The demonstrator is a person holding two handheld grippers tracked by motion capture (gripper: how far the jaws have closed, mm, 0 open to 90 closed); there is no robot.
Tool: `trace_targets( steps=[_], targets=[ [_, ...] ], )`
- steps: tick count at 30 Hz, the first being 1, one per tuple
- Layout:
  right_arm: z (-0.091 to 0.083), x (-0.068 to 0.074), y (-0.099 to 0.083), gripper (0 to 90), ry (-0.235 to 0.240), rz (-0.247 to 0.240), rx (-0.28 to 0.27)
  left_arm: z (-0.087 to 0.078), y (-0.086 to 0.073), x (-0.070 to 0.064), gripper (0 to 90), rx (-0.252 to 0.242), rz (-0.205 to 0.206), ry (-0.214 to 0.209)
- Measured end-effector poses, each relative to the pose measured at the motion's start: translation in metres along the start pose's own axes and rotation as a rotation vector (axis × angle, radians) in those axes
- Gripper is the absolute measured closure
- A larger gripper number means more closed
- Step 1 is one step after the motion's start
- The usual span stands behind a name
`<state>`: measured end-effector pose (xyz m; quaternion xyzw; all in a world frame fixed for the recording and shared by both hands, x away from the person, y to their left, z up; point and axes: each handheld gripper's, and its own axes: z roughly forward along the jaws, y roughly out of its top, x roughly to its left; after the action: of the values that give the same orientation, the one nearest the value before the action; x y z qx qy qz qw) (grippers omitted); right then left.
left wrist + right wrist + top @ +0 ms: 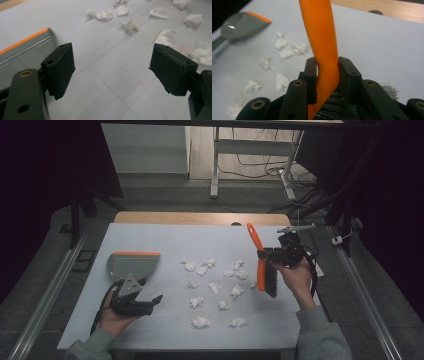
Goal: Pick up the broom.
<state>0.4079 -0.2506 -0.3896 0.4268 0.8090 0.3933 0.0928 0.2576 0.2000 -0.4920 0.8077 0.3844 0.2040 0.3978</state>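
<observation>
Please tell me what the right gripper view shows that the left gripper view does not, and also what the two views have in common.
The right gripper view alone shows the orange plastic brush handle clamped between the right gripper's black jaws, with dark bristles below. The left gripper view alone shows the left gripper with its jaws wide apart and nothing between them. Both share the grey dustpan with an orange edge, crumpled white paper scraps and the pale table surface.

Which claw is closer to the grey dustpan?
Left. The left claw hangs open just in front of the dustpan, not touching it. The right claw is far across the table, shut on the orange brush.
</observation>
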Motion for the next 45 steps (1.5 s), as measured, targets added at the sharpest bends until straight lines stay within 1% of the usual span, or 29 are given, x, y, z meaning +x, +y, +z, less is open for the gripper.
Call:
trace_targets(
  steps=[1, 3, 5, 6, 8, 9, 10, 12, 14, 16, 19, 23, 25, 26, 27, 31, 34, 35, 36, 37, 39, 40, 41, 42, 43, 45],
  targets=[
    [0.001, 0.004, -0.001, 70.1, 0.015, 0.001, -0.016, 0.001, 0.001, -0.001, 22.0, -0.002, 0.004, 0.002],
    [0.005, 0.012, -0.002, 70.1, 0.046, -0.002, -0.035, 0.004, 0.004, -0.003, 22.1, 0.014, 0.013, -0.004],
    [0.009, 0.021, -0.003, 70.1, 0.052, -0.016, -0.042, 0.007, 0.009, -0.006, 21.6, 0.019, 0.024, -0.005],
    [0.011, 0.024, -0.003, 70.0, 0.057, -0.012, -0.05, 0.008, 0.013, -0.008, 21.4, 0.023, 0.033, -0.008],
    [0.015, 0.028, -0.003, 70.1, 0.065, -0.002, -0.062, 0.009, 0.021, -0.015, 20.2, 0.014, 0.05, -0.015],
    [0.018, 0.032, -0.003, 70.0, 0.087, 0.015, -0.084, 0.01, 0.025, -0.019, 20.3, 0.004, 0.057, -0.019],
    [0.018, 0.032, -0.003, 70.0, 0.087, 0.015, -0.084, 0.011, 0.029, -0.023, 20.3, -0.006, 0.06, -0.026],
    [0.019, 0.035, -0.004, 70.1, 0.116, 0.026, -0.108, 0.015, 0.036, -0.03, 20.3, -0.012, 0.06, -0.048],
    [0.02, 0.04, -0.005, 70.1, 0.134, 0.023, -0.127, 0.02, 0.042, -0.037, 20.3, -0.015, 0.062, -0.057],
    [0.024, 0.047, -0.004, 70.1, 0.138, 0.002, -0.13, 0.025, 0.047, -0.045, 20.2, -0.012, 0.074, -0.065],
    [0.028, 0.05, -0.004, 70.0, 0.137, -0.005, -0.135, 0.032, 0.055, -0.056, 20.1, -0.016, 0.078, -0.093],
    [0.032, 0.054, -0.006, 70.0, 0.148, 0.012, -0.152, 0.04, 0.063, -0.066, 19.8, -0.02, 0.079, -0.132],
    [0.033, 0.058, -0.007, 70.1, 0.145, 0.018, -0.17, 0.044, 0.066, -0.071, 19.6, -0.028, 0.081, -0.138],
    [0.033, 0.058, -0.007, 70.1, 0.145, 0.018, -0.17, 0.047, 0.067, -0.073, 19.6, -0.032, 0.082, -0.146],
    [0.034, 0.061, -0.009, 70.0, 0.151, 0.03, -0.185, 0.049, 0.069, -0.076, 19.5, -0.032, 0.084, -0.151],
    [0.038, 0.068, -0.011, 70.0, 0.14, 0.033, -0.199, 0.06, 0.076, -0.089, 19.4, -0.039, 0.105, -0.177],
    [0.04, 0.069, -0.013, 70.0, 0.154, 0.059, -0.213, 0.069, 0.081, -0.098, 19.4, -0.048, 0.11, -0.19],
    [0.042, 0.07, -0.015, 70.0, 0.162, 0.086, -0.231, 0.072, 0.083, -0.101, 19.4, -0.052, 0.111, -0.19],
    [0.043, 0.071, -0.016, 70.0, 0.162, 0.097, -0.24, 0.075, 0.084, -0.103, 19.4, -0.056, 0.111, -0.191],
    [0.043, 0.071, -0.016, 70.0, 0.162, 0.097, -0.24, 0.077, 0.085, -0.106, 19.4, -0.06, 0.114, -0.189],
    [0.046, 0.073, -0.02, 70.0, 0.161, 0.115, -0.266, 0.081, 0.086, -0.109, 19.5, -0.062, 0.118, -0.186],
    [0.046, 0.073, -0.02, 70.0, 0.161, 0.115, -0.266, 0.082, 0.086, -0.11, 19.5, -0.063, 0.119, -0.183],
    [0.047, 0.074, -0.023, 70.0, 0.178, 0.148, -0.29, 0.084, 0.086, -0.11, 19.5, -0.063, 0.117, -0.182],
    [0.047, 0.074, -0.023, 70.0, 0.178, 0.148, -0.29, 0.085, 0.086, -0.11, 19.5, -0.064, 0.114, -0.177],
    [0.049, 0.074, -0.026, 70.0, 0.204, 0.19, -0.314, 0.086, 0.085, -0.11, 19.7, -0.068, 0.112, -0.169],
    [0.052, 0.077, -0.03, 70.0, 0.214, 0.217, -0.335, 0.087, 0.085, -0.11, 20.9, -0.08, 0.102, -0.158]
  ],
)
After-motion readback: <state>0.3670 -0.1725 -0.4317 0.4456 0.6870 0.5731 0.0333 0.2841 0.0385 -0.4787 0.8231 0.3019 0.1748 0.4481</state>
